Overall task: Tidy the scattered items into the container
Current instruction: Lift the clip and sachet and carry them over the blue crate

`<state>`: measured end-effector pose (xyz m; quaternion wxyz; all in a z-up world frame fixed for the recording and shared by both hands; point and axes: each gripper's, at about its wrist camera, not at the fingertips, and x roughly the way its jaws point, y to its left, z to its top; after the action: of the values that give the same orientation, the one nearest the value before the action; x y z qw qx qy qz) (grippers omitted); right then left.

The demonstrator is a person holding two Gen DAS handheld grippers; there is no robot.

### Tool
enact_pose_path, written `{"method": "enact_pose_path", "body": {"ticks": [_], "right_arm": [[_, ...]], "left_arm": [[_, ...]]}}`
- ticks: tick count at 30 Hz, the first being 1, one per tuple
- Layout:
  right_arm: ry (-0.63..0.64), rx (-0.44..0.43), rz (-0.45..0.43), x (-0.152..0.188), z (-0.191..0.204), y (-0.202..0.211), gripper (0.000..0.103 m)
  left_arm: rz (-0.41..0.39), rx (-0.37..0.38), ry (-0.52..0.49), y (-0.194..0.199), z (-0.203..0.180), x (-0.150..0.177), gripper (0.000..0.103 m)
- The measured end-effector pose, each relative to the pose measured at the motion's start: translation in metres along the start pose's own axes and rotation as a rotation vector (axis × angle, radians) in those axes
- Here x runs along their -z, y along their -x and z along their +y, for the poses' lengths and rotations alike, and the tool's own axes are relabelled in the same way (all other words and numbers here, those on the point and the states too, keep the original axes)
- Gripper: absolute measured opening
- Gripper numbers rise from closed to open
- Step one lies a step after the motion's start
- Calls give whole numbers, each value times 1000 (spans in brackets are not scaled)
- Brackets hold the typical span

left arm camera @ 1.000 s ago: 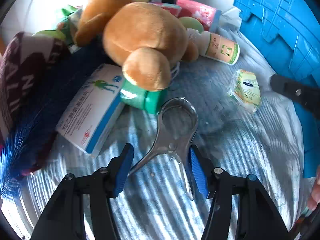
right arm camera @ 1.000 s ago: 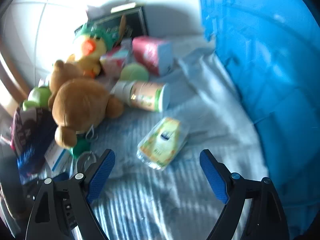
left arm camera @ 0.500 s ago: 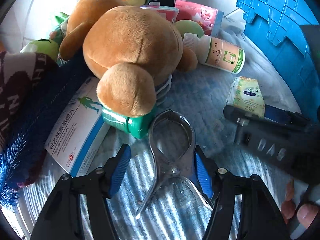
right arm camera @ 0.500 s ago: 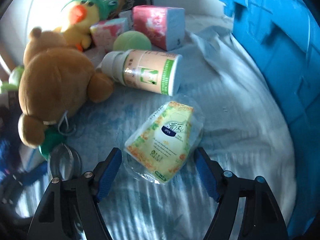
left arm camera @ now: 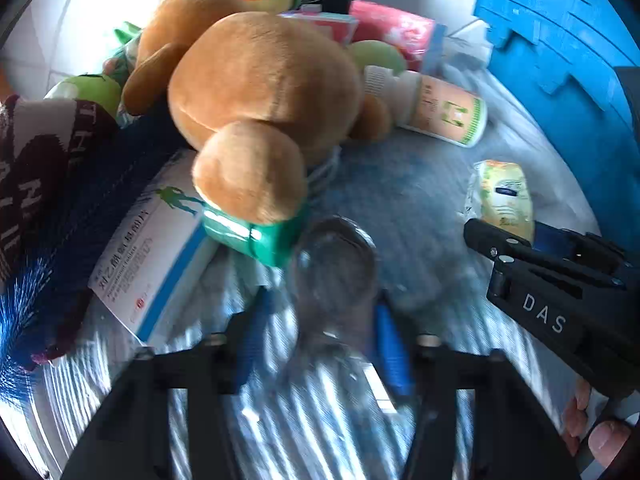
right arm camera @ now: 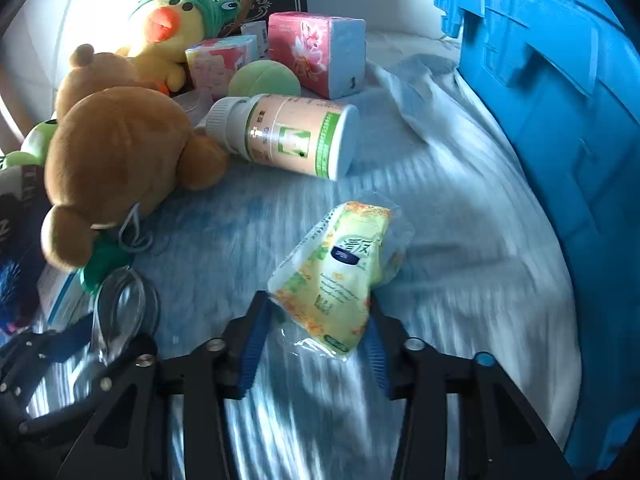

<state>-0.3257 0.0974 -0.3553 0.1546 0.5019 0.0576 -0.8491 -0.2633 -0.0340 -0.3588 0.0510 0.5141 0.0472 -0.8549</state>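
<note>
— Grippers first: where do yours stand?

— Your right gripper [right arm camera: 316, 344] is closing on the yellow-green tissue packet [right arm camera: 340, 276]; both blue pads are against its lower end and its wrapper is crumpled between them. The packet lies on the pale blue sheet [right arm camera: 460, 240], near the wall of the blue crate [right arm camera: 560, 120] but apart from it.

— And your left?

— Your left gripper [left arm camera: 320, 340] is closing too, with the metal tongs [left arm camera: 332, 272] between the pads. That view is blurred, so you cannot tell whether the pads already press on the metal. The tongs' loop lies just beside the green tape roll [left arm camera: 256, 236] under the brown teddy bear [left arm camera: 256, 96].

— What else lies scattered?

— A white bottle [right arm camera: 296, 136] on its side beside the bear, a pink tissue pack [right arm camera: 316, 52] behind it, a yellow duck toy [right arm camera: 168, 32] and a white medicine box [left arm camera: 148, 256] at the left. None of it is in the crate.
</note>
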Motion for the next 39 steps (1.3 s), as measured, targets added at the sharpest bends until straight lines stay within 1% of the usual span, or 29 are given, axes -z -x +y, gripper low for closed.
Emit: {"method": "enact_pose_path", "body": {"ticks": [3,6,9,12,16,23,25,27,30,33,37,39], "right_arm": [[15,-27,-8,10,-1,13,32],[19,-39,-7,22,-1,25,31],[25,-38,-30,30,6,47,31],[49,-48,-74,33,16,79,31],[91,-53,-165,23,34,123,31],[125,-55,-341,7,65,220,31],[134,-38,-391,2,71,247,31],[142,0,-448,-2,73,278,31],[127,36,-520,-9,63,320,31],[103,79,-587,-14,40,361,31],[79,154,-651,-23,-3,407,31],[64,191,-678,-25,-37,429,31]], "left_arm": [[6,10,0,4,-4,6,39],[2,9,-6,14,-5,13,39],[-30,4,-7,34,-2,17,39],[-75,-6,1,60,6,15,39],[-157,-7,13,100,19,3,39],[-346,24,0,187,32,-19,39],[-396,42,-9,210,32,-26,39],[-451,64,-20,234,29,-32,39],[-524,92,-45,265,17,-39,39],[-586,126,-85,293,-5,-50,39],[-665,161,-145,325,-50,-67,39],[-700,183,-172,340,-81,-77,39]]}}
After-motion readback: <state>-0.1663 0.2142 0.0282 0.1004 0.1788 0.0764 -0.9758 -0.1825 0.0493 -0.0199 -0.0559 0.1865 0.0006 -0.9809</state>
